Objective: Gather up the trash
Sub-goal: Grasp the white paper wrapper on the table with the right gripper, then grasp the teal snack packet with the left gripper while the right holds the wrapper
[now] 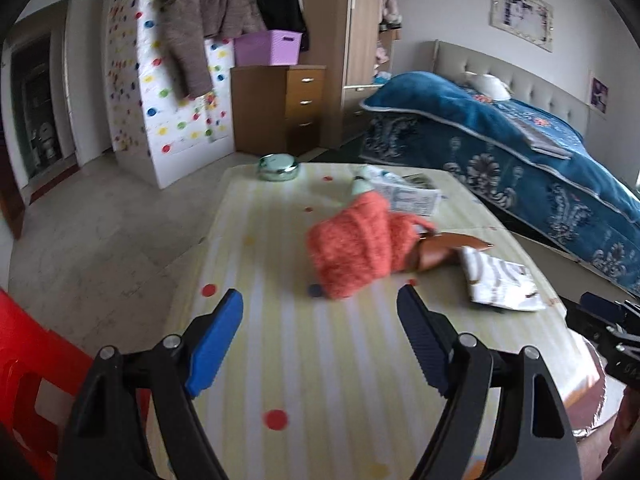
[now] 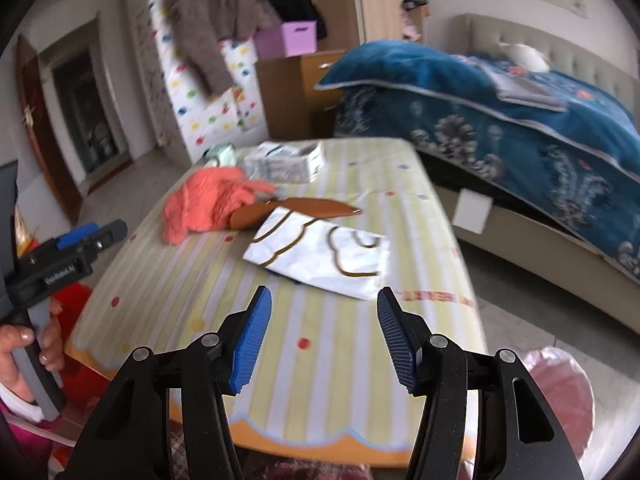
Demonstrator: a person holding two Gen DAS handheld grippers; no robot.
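Observation:
A white wrapper with brown outlines [image 2: 320,256] lies flat on the striped table [image 2: 280,340], just ahead of my open, empty right gripper [image 2: 322,312]; it also shows in the left wrist view [image 1: 500,284]. A brown pointed wrapper [image 2: 296,208] lies behind it, partly under an orange fuzzy cloth [image 2: 204,204]. My left gripper [image 1: 320,320] is open and empty above the table, with the orange cloth [image 1: 352,248] just ahead. Printed paper packets [image 2: 284,162] lie at the table's far end.
A round metal tin [image 1: 277,166] sits at the table's far edge. A pink bag-lined bin [image 2: 560,392] stands at the table's near right corner. A red stool [image 1: 28,364] is at the left. A bed with a blue blanket [image 1: 520,148] is to the right.

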